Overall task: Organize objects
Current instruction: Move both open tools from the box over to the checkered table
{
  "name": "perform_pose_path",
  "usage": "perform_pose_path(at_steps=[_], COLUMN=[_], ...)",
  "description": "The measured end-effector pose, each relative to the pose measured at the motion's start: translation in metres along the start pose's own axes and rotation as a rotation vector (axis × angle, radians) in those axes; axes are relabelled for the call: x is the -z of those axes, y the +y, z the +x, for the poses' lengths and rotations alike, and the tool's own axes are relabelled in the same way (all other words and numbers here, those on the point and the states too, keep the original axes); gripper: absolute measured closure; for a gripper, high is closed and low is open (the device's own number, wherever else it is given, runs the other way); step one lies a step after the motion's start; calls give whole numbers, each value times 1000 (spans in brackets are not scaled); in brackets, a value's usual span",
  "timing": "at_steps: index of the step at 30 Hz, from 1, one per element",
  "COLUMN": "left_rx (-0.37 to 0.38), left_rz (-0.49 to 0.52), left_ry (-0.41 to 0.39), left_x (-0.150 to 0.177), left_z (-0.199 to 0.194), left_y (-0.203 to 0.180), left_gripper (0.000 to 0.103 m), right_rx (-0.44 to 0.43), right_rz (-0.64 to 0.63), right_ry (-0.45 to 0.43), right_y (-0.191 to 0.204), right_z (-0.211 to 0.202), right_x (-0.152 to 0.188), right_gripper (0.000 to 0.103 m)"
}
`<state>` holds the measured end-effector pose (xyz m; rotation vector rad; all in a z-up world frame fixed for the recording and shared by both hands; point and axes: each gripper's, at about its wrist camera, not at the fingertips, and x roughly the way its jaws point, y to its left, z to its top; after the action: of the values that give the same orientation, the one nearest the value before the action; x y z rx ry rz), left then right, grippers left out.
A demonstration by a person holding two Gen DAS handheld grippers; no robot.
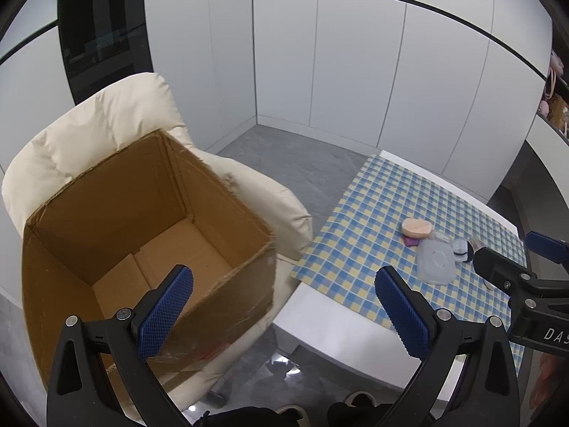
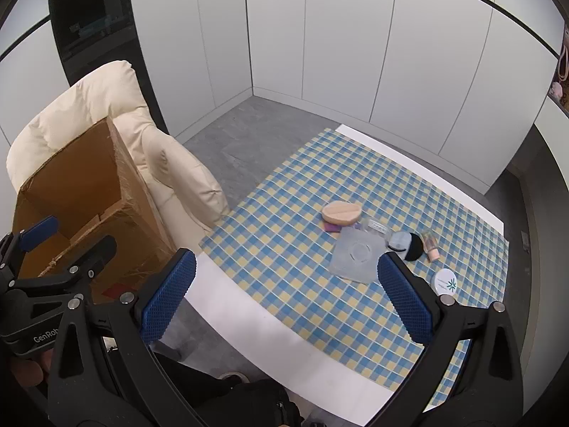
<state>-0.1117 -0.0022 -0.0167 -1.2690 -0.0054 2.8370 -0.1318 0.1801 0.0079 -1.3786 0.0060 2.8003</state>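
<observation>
The left wrist view looked down into the open brown cardboard box at frame left; the right wrist view faced the blue-and-yellow checked desk. Both shared box and desk.

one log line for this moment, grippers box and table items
left gripper: open, empty, over box edge | right gripper: open, empty, over table edge | box: empty, on chair | items: clustered on cloth

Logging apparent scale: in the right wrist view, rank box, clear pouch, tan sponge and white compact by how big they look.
1. box
2. clear pouch
3. tan sponge
4. white compact

The compact sits nearer the camera, so its rank against the sponge is unsure.
</observation>
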Motion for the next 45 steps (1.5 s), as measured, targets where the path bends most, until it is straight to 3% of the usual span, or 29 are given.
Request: perform_pose_path(at_steps=[19, 45], left_rx=[78, 142], left_rz=[66, 130], left_ry=[-5, 3], left_x=[0, -1], left_z=[-1, 1], left_y=[-52, -104], left_gripper=[1, 1], right_rx=[75, 130], right_rz=[78, 141], right_ry=[-10, -3], right_y=[-58, -108], right_z=[-17, -33], right_x=[16, 37], right_gripper=[0, 0])
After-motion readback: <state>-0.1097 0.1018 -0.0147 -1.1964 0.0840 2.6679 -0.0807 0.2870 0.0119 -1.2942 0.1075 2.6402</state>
